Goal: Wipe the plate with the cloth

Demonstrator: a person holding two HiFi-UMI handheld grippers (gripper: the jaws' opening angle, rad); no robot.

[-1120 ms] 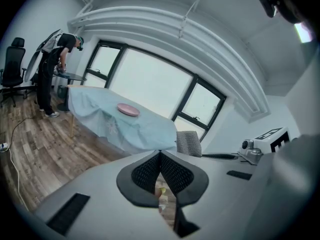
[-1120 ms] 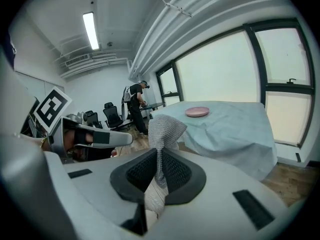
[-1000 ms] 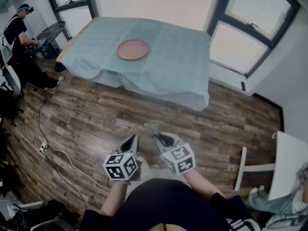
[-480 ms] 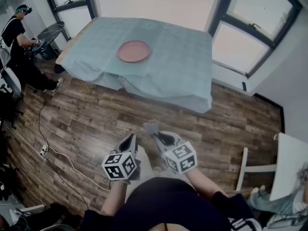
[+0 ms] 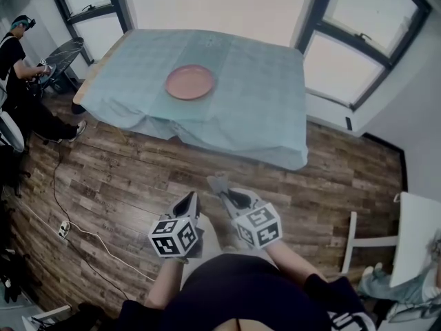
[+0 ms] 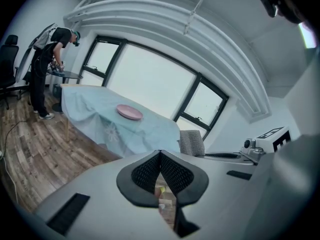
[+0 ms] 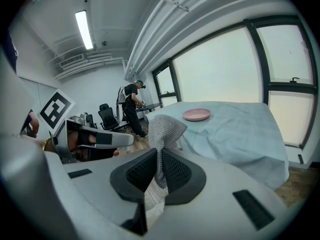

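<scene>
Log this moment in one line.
right tongs: shut on grey knitted cloth | left tongs: shut, empty | round pink plate: on blue-clothed table, ahead

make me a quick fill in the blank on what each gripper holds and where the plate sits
1. The right gripper has its fingers shut on a grey ____.
2. The left gripper has its fingers together, and they hold ____.
3. The pink plate sits on a table draped in a light ____ tablecloth.

Missing words: cloth; nothing; blue
</scene>
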